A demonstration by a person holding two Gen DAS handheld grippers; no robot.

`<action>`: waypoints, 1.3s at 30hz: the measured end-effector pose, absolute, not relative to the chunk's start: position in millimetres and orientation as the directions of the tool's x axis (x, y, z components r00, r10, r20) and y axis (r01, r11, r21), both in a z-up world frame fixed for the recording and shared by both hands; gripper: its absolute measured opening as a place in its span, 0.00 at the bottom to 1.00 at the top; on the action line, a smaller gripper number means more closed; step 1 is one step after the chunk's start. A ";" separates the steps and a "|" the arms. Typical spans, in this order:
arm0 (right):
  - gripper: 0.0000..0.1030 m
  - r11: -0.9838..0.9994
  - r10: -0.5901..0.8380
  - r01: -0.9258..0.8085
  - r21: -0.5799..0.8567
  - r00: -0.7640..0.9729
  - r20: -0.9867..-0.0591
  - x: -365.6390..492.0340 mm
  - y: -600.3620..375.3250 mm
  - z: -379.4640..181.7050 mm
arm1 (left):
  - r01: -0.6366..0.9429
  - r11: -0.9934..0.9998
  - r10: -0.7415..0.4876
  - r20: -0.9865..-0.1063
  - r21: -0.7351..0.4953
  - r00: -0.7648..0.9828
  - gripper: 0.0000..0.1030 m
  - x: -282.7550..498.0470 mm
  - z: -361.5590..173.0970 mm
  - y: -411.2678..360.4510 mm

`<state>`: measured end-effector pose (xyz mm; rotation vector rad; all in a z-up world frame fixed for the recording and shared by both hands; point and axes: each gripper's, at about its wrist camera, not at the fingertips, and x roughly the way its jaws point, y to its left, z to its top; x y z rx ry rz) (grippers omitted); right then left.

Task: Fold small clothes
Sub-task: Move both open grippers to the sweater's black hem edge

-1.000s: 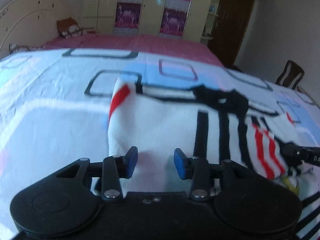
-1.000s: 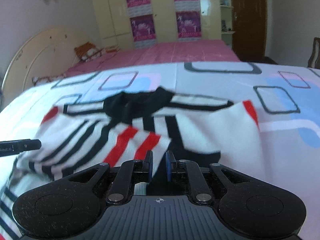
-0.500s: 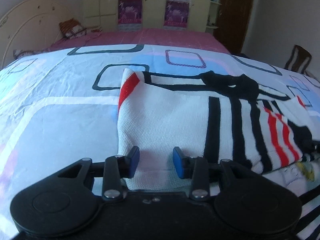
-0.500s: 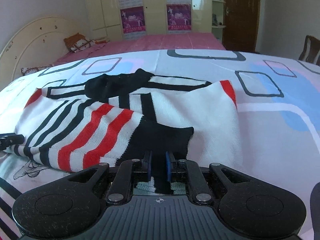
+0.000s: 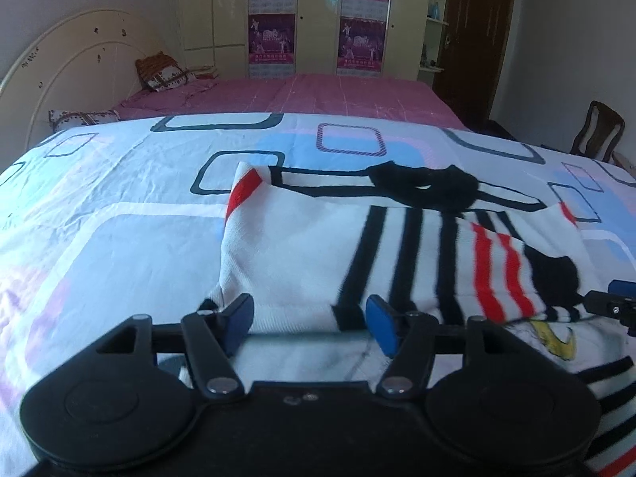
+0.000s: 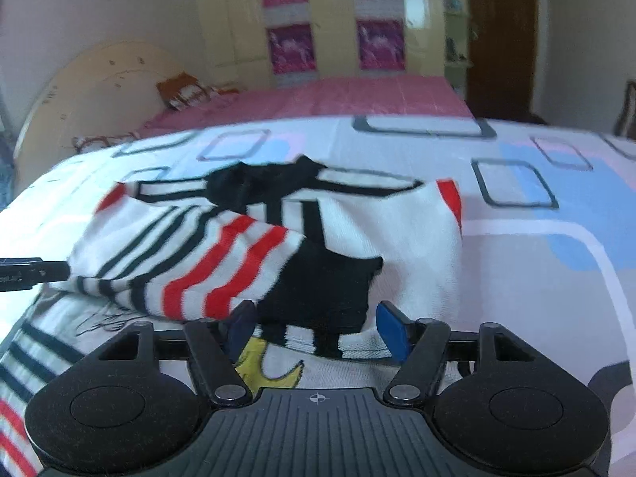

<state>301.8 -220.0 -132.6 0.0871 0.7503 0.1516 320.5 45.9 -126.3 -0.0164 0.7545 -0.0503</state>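
A small white knit top (image 5: 318,250) with black and red stripes lies folded over on the patterned bedsheet (image 5: 119,246). Its near folded edge rests between the blue pads of my left gripper (image 5: 310,324), whose jaws are opening and do not press the cloth. In the right wrist view the same top (image 6: 222,262) shows its striped sleeve and black patch. My right gripper (image 6: 316,328) straddles the near hem, its jaws opening too, pads clear of the fabric. Each gripper's tip shows in the other's view: right gripper (image 5: 612,306), left gripper (image 6: 28,274).
A white layer with a yellow print (image 5: 556,342) and stripes lies under the fold, close to me. Beyond the sheet are a pink bed (image 5: 318,91), a cream headboard (image 5: 79,63), a wardrobe with posters (image 5: 318,20) and a wooden chair (image 5: 596,131) at right.
Both grippers' jaws have spread wide and let go of the cloth; the right was shut on the hem before. Both drew back a little, and the folded top now lies flat.
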 end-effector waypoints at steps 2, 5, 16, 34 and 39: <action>0.64 0.982 0.188 -0.126 0.140 0.717 -0.671 295.0 -219.0 -130.5 | 0.042 0.999 -0.054 -0.688 -0.035 0.724 0.60 310.8 -123.8 42.7; 0.64 0.978 0.207 -0.151 0.142 0.707 -0.676 285.5 -216.3 -129.0 | 0.039 0.999 -0.051 -0.692 -0.032 0.720 0.60 294.9 -121.1 39.5; 0.64 0.980 0.193 -0.107 0.166 0.693 -0.695 223.2 -208.9 -126.9 | 0.063 0.997 -0.081 -0.723 -0.053 0.686 0.60 236.3 -129.7 57.0; 0.64 0.991 0.043 0.066 0.115 0.661 -0.749 107.6 -189.0 -131.3 | 0.103 0.989 -0.149 -0.755 -0.108 0.638 0.59 138.7 -148.9 115.3; 0.64 0.988 0.011 0.112 0.110 0.651 -0.759 82.4 -194.0 -134.9 | 0.109 0.983 -0.183 -0.773 -0.148 0.607 0.56 122.5 -156.2 123.2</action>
